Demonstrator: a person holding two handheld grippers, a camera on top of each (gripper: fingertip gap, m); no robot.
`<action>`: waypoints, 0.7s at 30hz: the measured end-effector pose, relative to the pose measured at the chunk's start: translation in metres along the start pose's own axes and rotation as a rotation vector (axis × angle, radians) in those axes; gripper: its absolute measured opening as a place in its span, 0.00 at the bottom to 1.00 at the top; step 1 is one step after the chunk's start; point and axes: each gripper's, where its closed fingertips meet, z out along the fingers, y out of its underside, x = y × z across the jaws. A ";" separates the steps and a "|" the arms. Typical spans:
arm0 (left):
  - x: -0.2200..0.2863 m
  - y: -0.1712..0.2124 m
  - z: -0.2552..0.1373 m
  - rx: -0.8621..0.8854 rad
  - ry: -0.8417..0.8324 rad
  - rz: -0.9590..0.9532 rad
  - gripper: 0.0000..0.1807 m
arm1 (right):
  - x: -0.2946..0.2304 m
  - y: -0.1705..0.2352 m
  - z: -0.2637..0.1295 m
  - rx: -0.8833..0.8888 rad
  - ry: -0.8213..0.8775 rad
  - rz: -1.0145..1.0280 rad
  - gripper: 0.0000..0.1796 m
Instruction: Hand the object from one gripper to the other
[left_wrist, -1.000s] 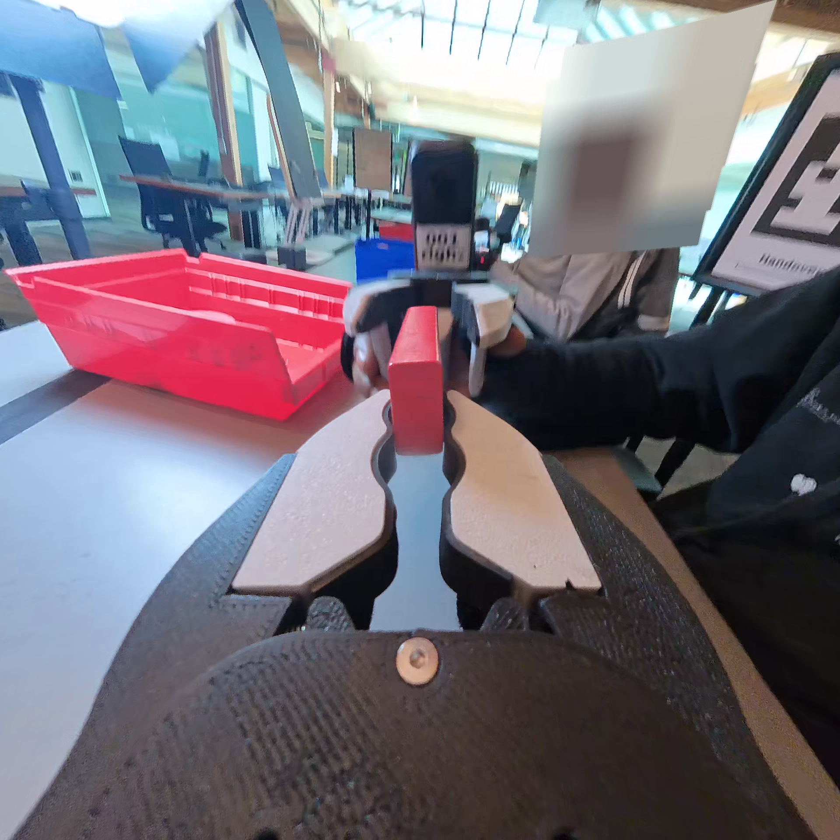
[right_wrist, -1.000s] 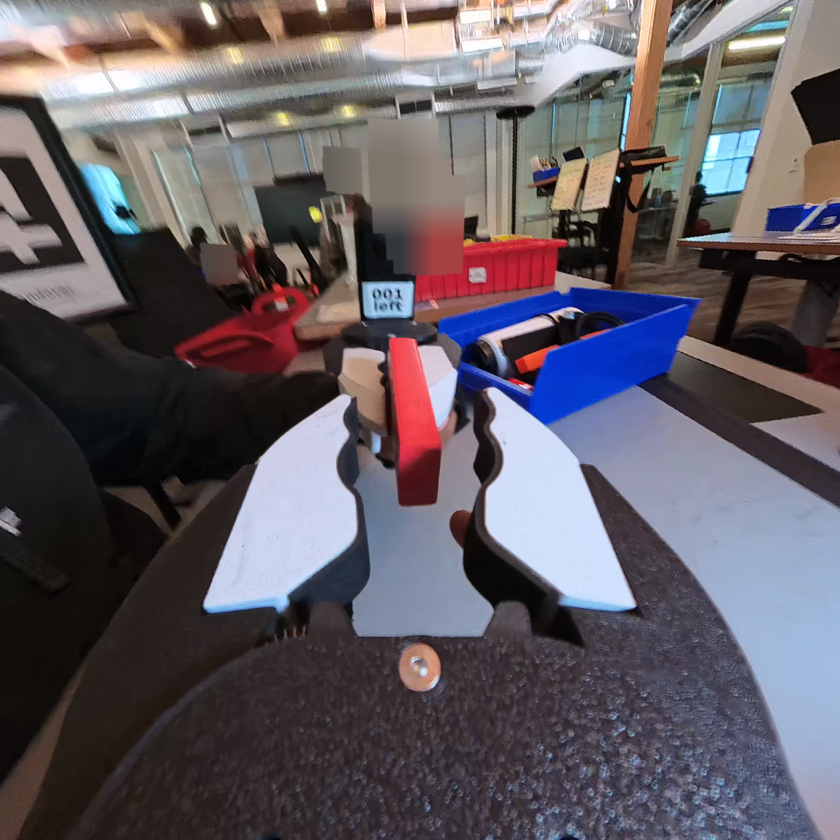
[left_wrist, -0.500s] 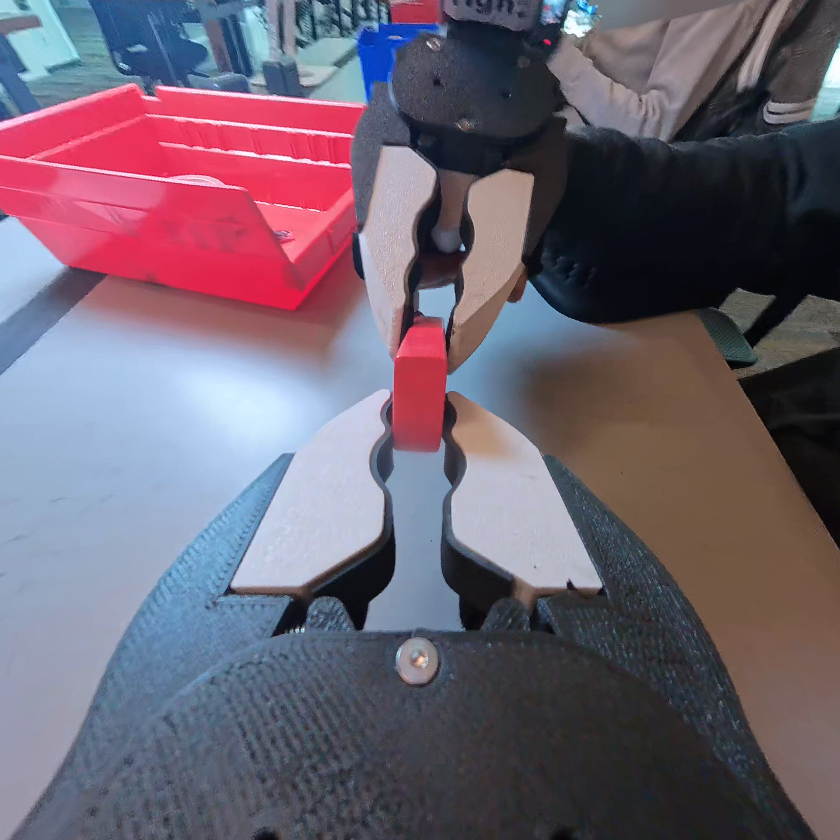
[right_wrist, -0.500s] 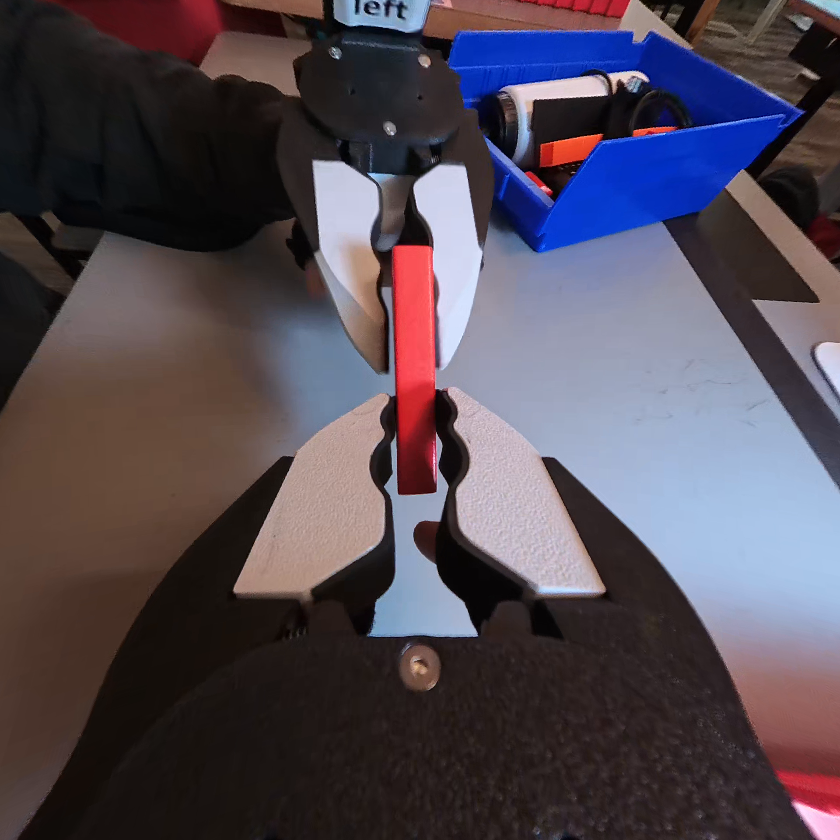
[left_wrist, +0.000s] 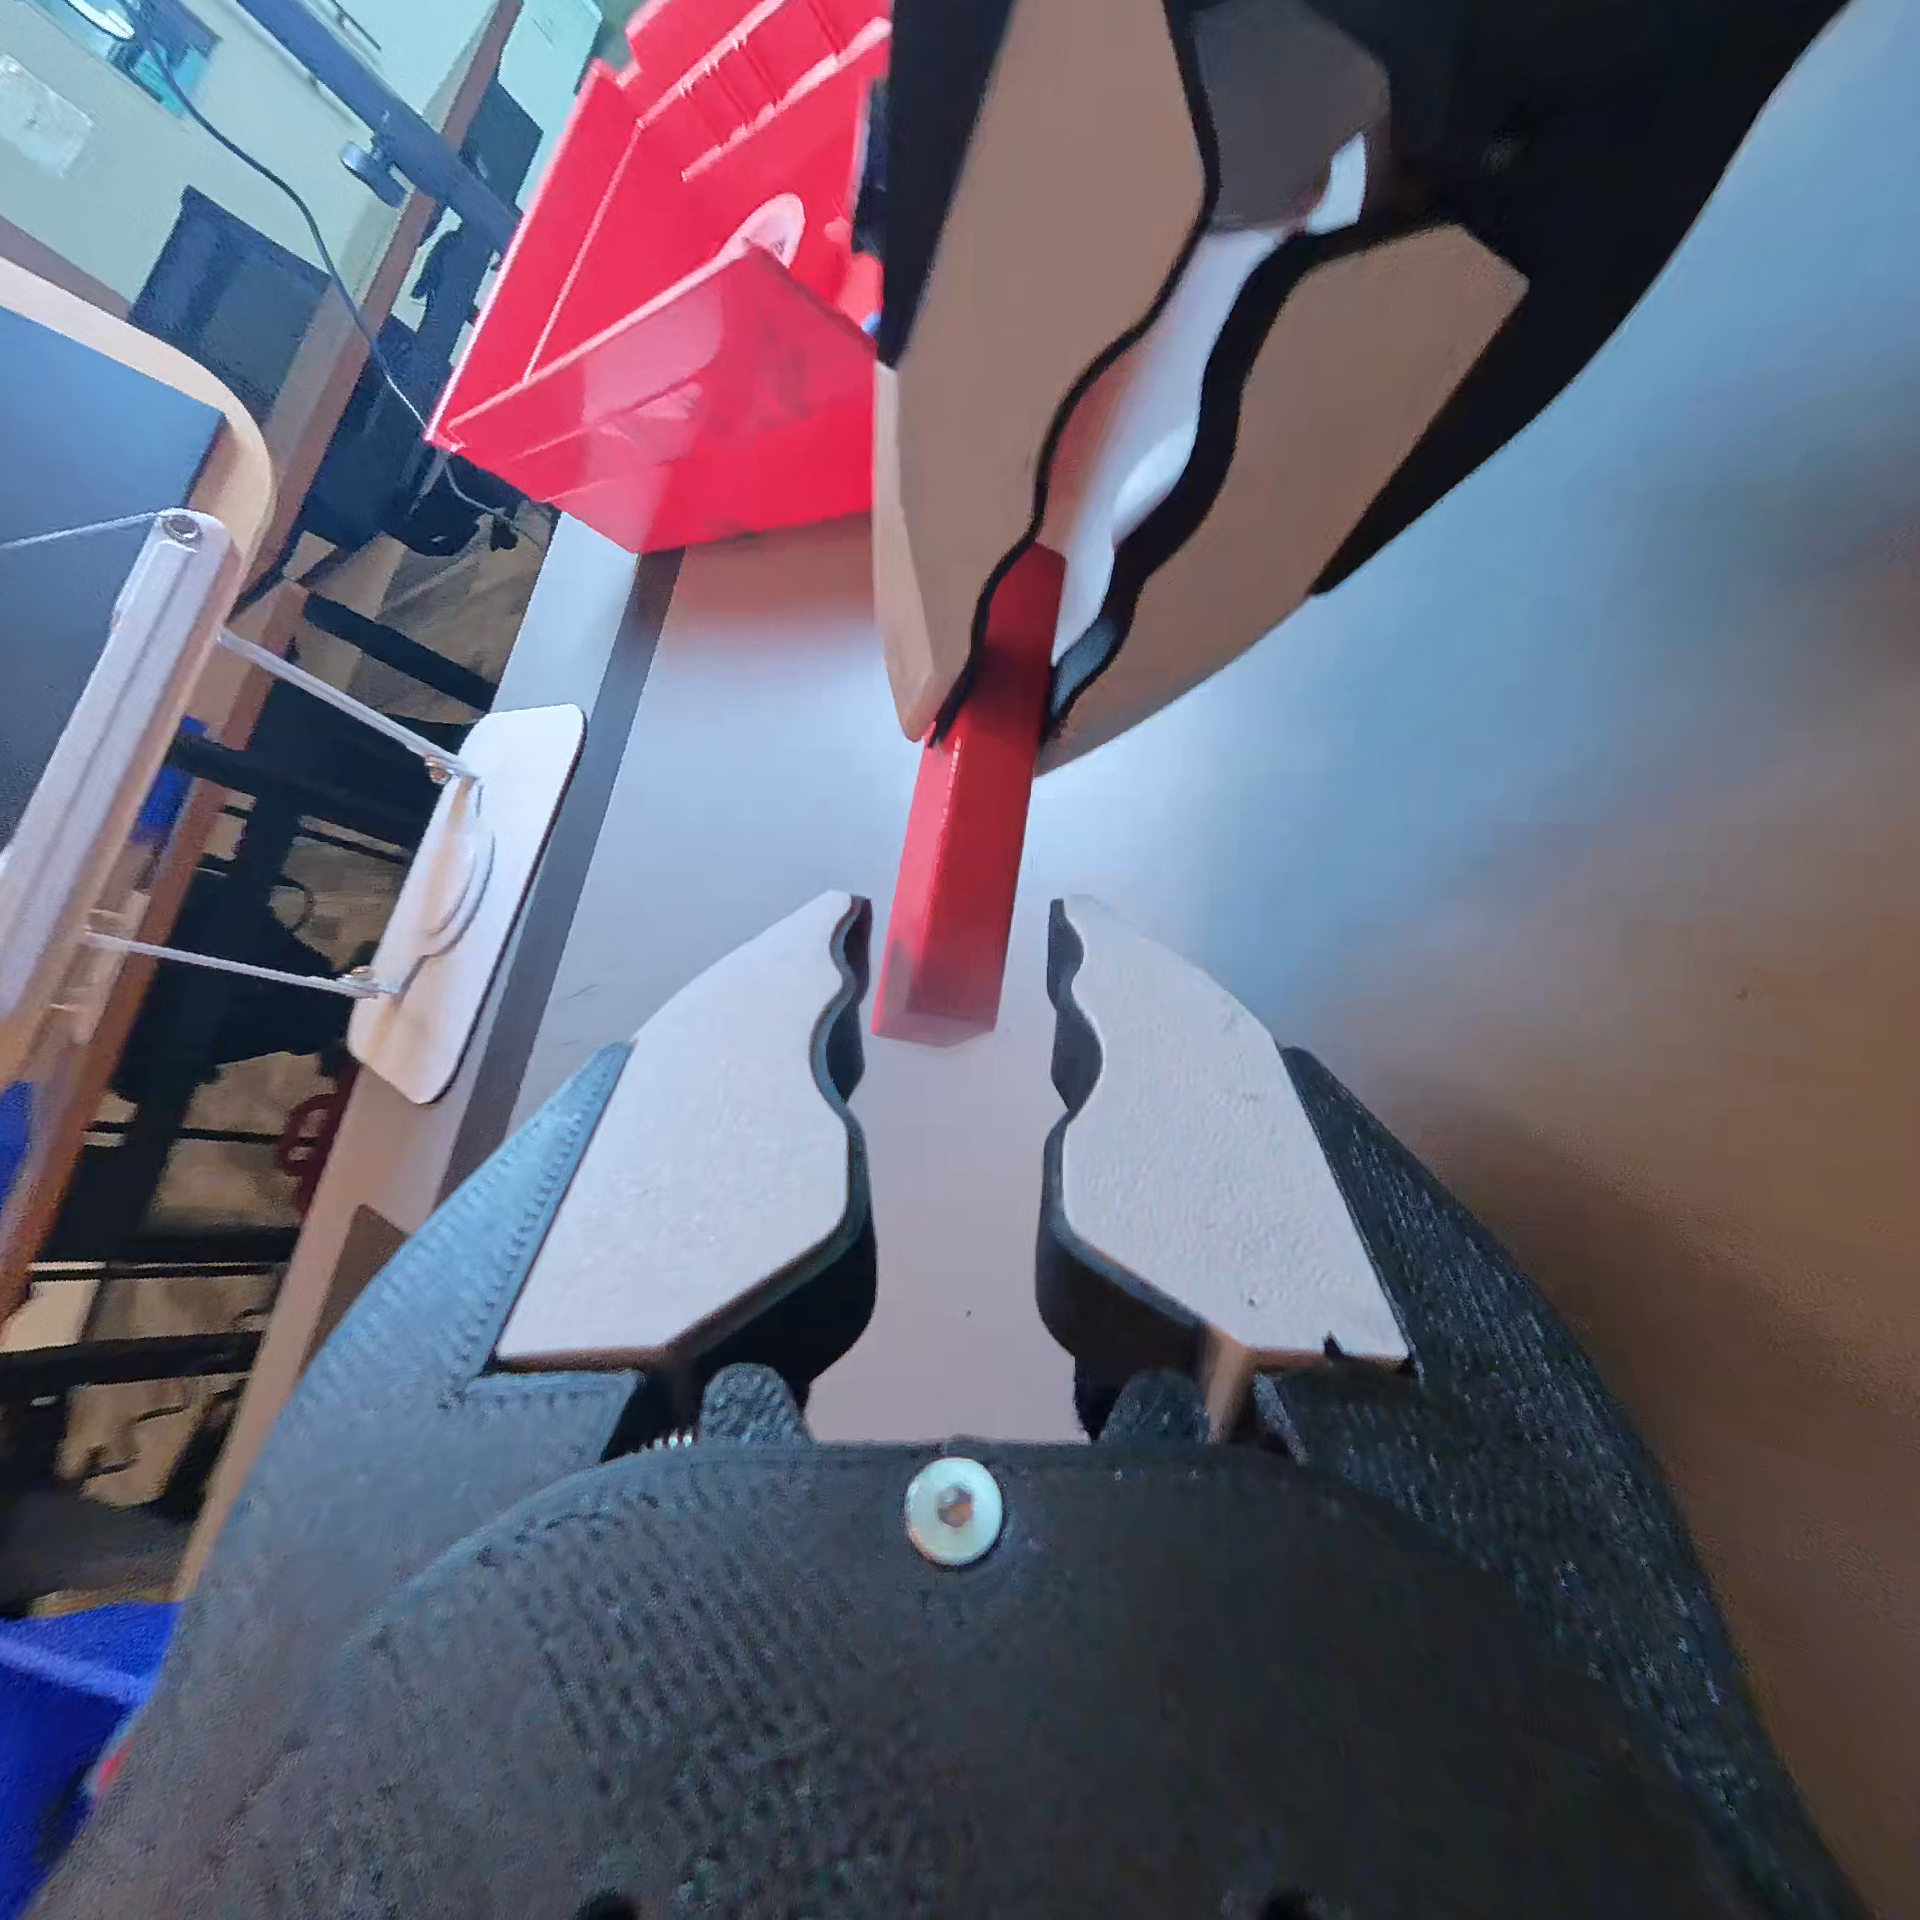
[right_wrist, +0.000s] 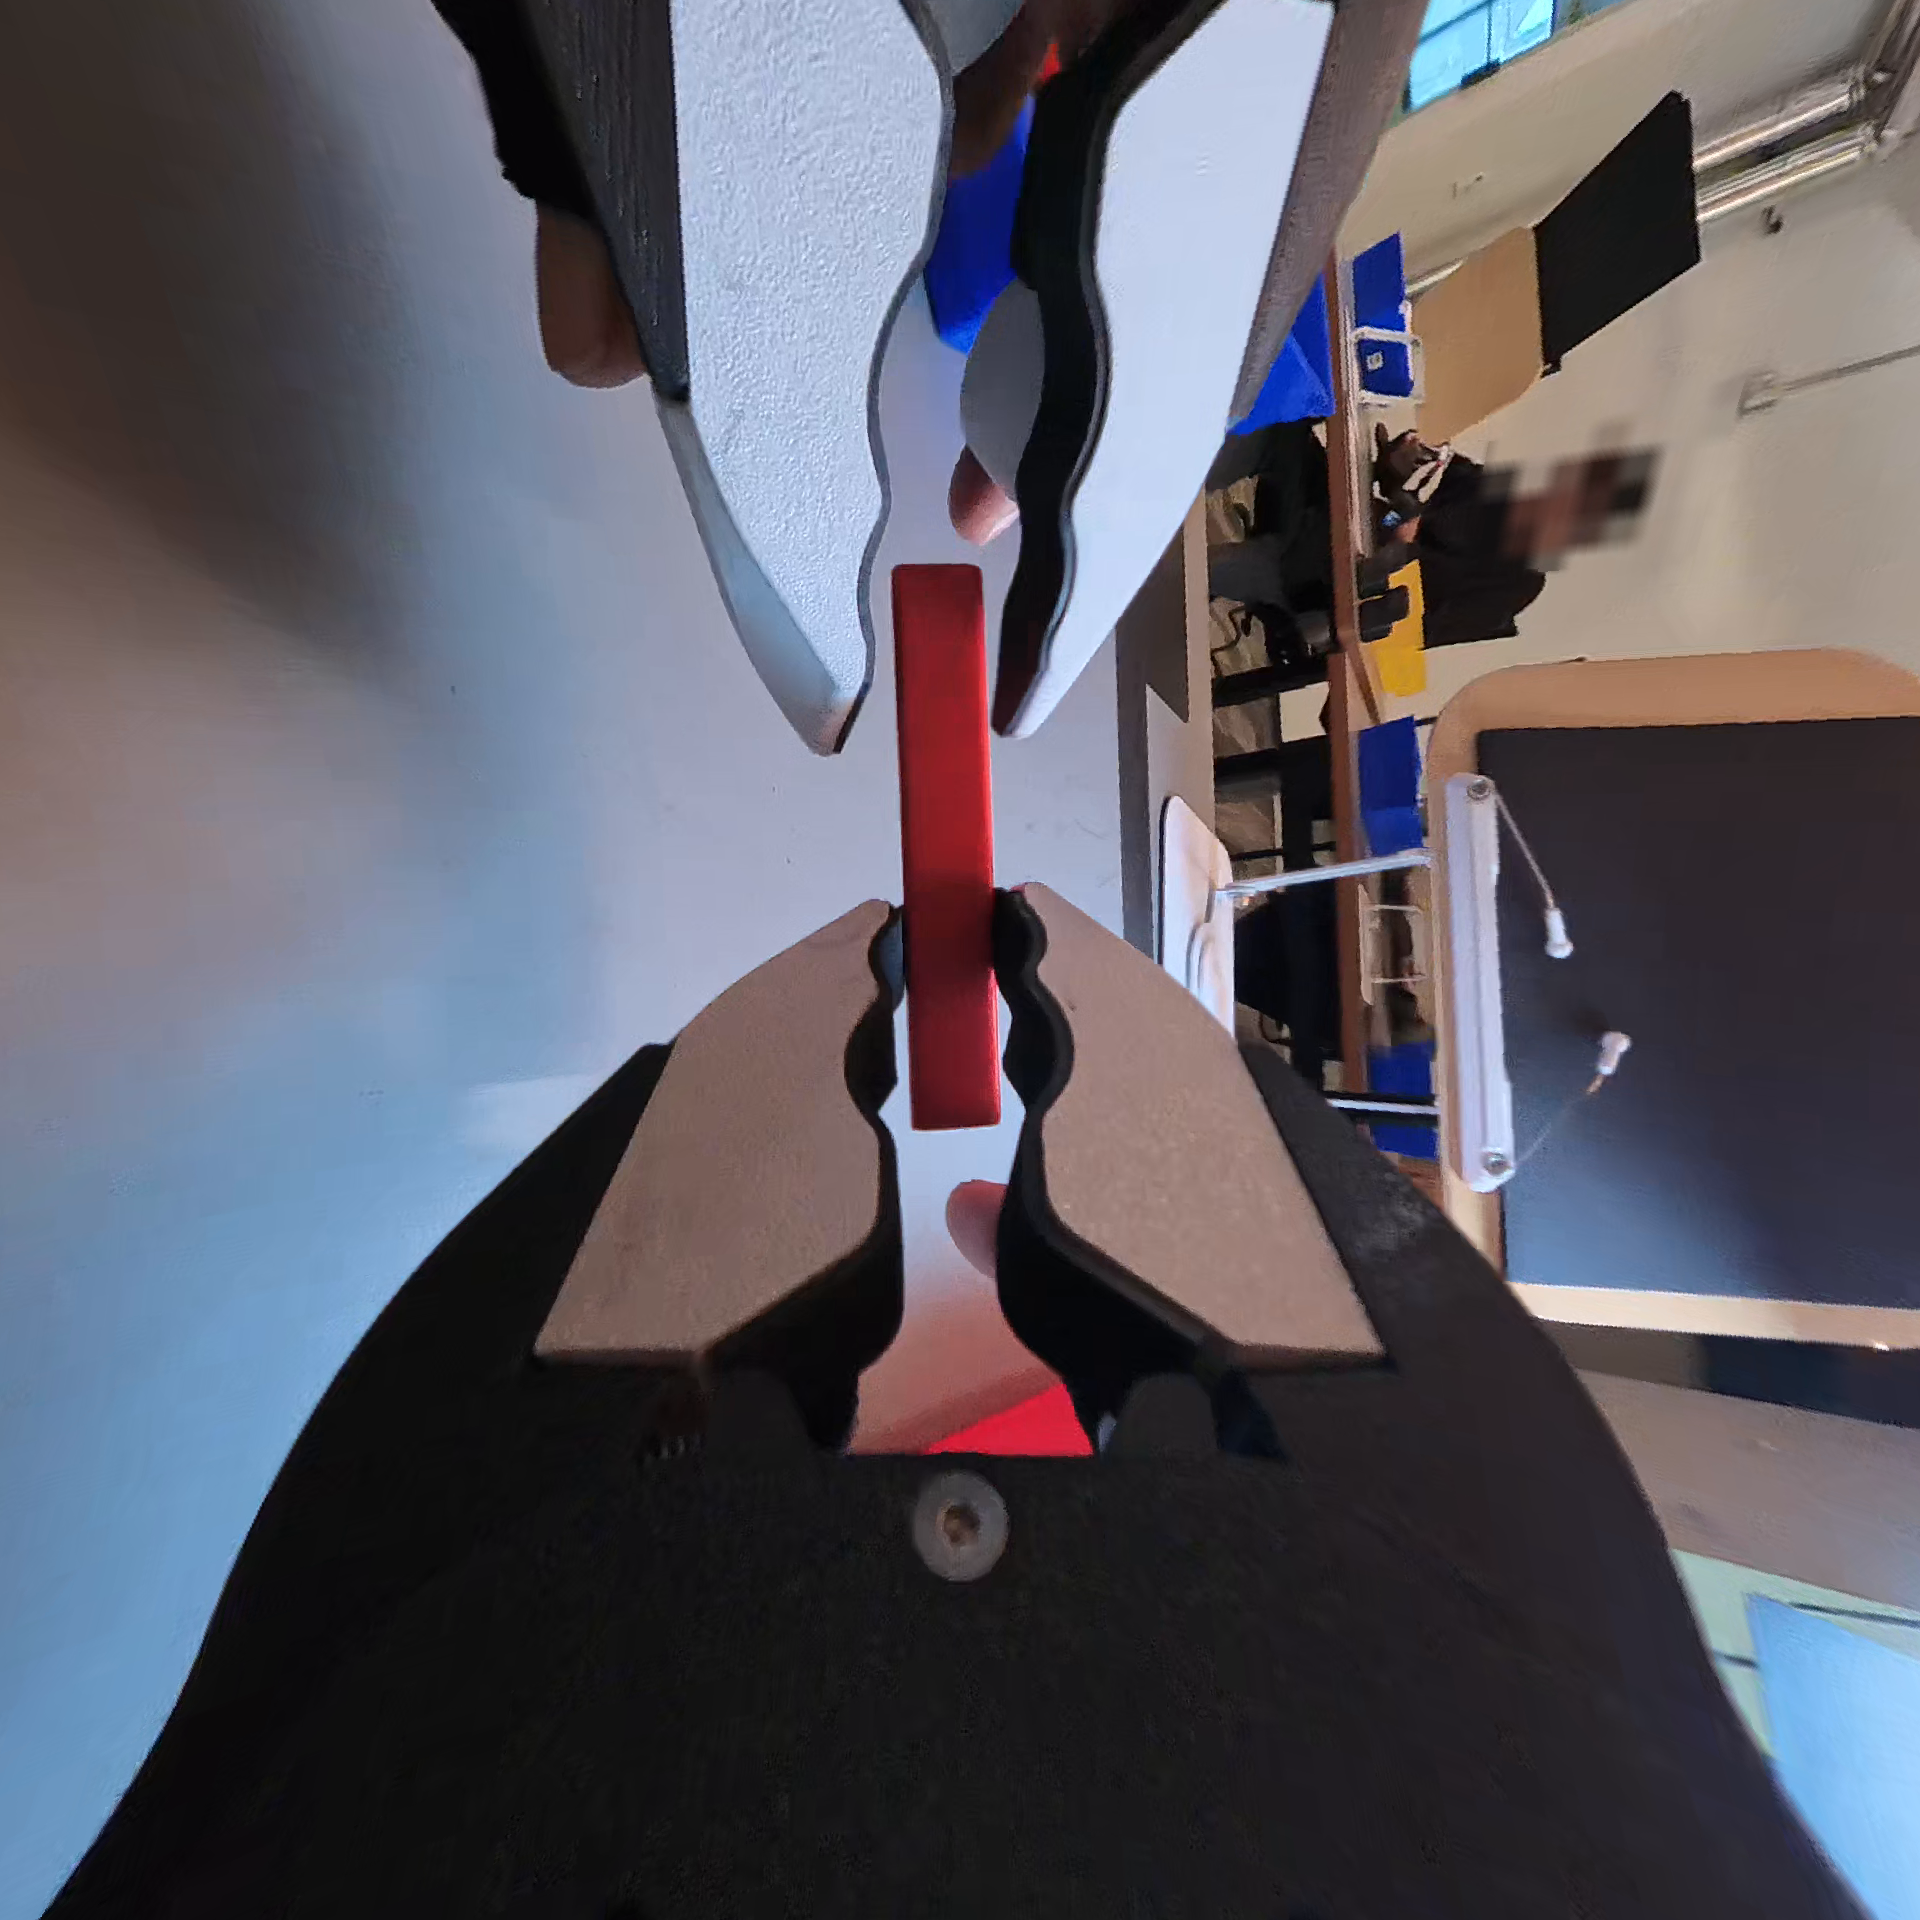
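Note:
A flat red block (right_wrist: 943, 862) spans the space between the two grippers above the white table (right_wrist: 364, 727). My right gripper (right_wrist: 945, 914) is shut on its near end, with both dark pads pressed against its sides. In the left wrist view the same block (left_wrist: 961, 831) hangs from the right gripper's fingers (left_wrist: 987, 416) at the top. My left gripper (left_wrist: 956, 914) is open: the block's free end stands between its fingertips with a gap on each side. In the right wrist view the left gripper (right_wrist: 920, 727) also shows spread clear of the block's far end.
A red bin (left_wrist: 675, 395) stands on the table behind the grippers. A white stand with a flat base (left_wrist: 468, 894) sits at the table's edge, also showing in the right wrist view (right_wrist: 1195, 914). Blue bins (right_wrist: 1387, 769) and desks lie beyond. My left and right fingertips are right by each other.
My left gripper has opened and let go of the red block, which now stays in my right gripper alone. My right gripper closed on it a second ago. Both views have rolled sideways.

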 end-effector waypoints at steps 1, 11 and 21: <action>0.000 0.003 0.001 -0.020 -0.021 0.045 0.15 | -0.002 0.002 0.002 -0.019 -0.002 -0.020 0.09; -0.022 -0.004 -0.007 -0.029 -0.284 0.410 0.09 | 0.019 -0.013 -0.021 0.243 -0.153 0.498 0.18; 0.007 -0.031 0.001 0.024 -0.333 0.715 0.09 | -0.015 0.003 -0.036 0.201 -0.587 0.773 0.31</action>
